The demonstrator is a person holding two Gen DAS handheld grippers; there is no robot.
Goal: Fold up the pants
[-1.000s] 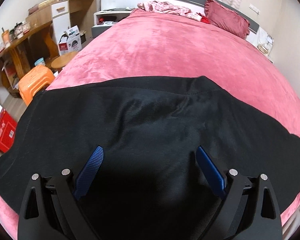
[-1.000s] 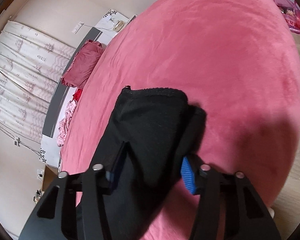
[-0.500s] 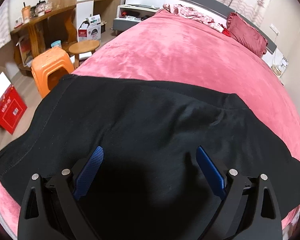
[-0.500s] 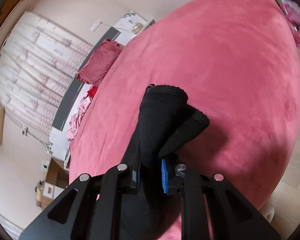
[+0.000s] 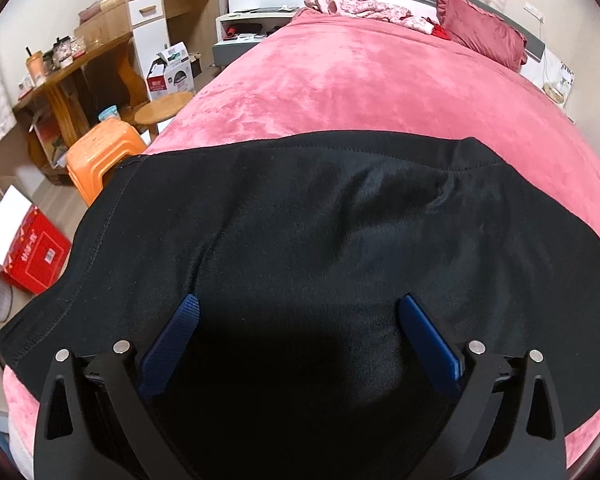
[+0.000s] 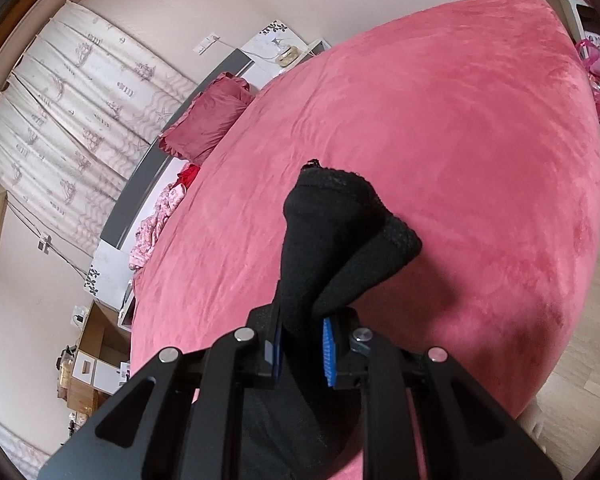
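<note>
The soft, limp black pants [image 5: 320, 240] lie across the near edge of the bed [image 5: 380, 80], one bunched end pinched in the right gripper [image 6: 300, 340], best held by hems, while the left gripper [image 5: 296, 340] hovers wide open, empty.

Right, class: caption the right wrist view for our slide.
Right claw shut on bunched black pants above the pink bed.

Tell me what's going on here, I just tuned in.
A person with a handheld gripper in each hand is folding black pants on a bed with a pink cover. The right gripper is shut on a bunched end of the pants, which sticks up past its fingers. The left gripper is open, its fingers spread over the flat part of the pants, gripping nothing.
</note>
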